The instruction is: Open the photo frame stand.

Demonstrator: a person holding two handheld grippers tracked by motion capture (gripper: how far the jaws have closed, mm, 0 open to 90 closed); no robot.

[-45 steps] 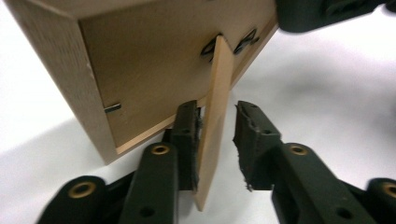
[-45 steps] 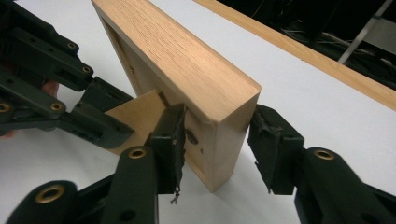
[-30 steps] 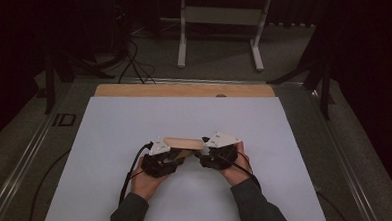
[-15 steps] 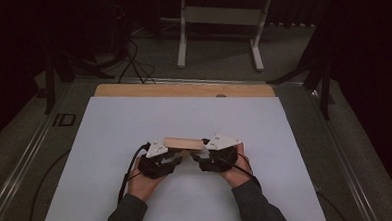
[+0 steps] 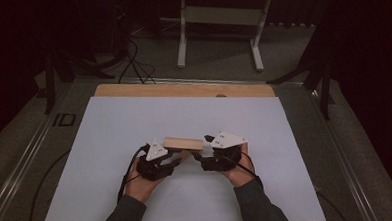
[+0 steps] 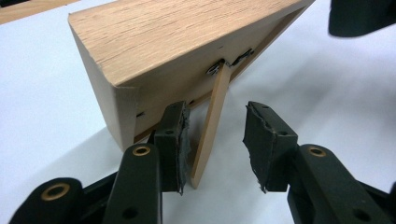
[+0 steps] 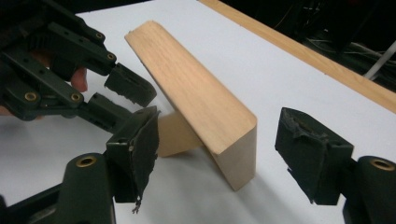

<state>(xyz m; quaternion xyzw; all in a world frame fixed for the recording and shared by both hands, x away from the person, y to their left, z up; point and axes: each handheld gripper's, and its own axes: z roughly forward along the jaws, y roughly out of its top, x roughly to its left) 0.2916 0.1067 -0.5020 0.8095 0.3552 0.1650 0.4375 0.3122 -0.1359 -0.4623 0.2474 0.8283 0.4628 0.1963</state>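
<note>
Set against the earlier high views, we see that the hands have barely shifted; the wooden frame (image 5: 183,142) stands at the same spot in the lower middle of the picture, and both pairs of jaws have just been opening.

In the left gripper view, the left gripper (image 6: 218,140) has its jaws apart around the frame's thin back prop (image 6: 210,126). The left pad lies against or just beside the prop; we cannot tell which. The right pad stands clear of it, so nothing is clamped. In the right gripper view, the right gripper (image 7: 217,154) has its jaws wide apart, one on each side of the frame's near end, with neither pad touching the wood.

The frame leans tilted on its prop on the white sheet (image 5: 109,124). In the high view we see open white surface to the left, to the right and above the hands. The wooden table edge (image 5: 183,89) runs along the sheet's upper border, well apart from the frame.

We count one frame, one prop, two grippers, two hands, and one white stand (image 5: 217,14) on the floor at the top of the picture.
</note>
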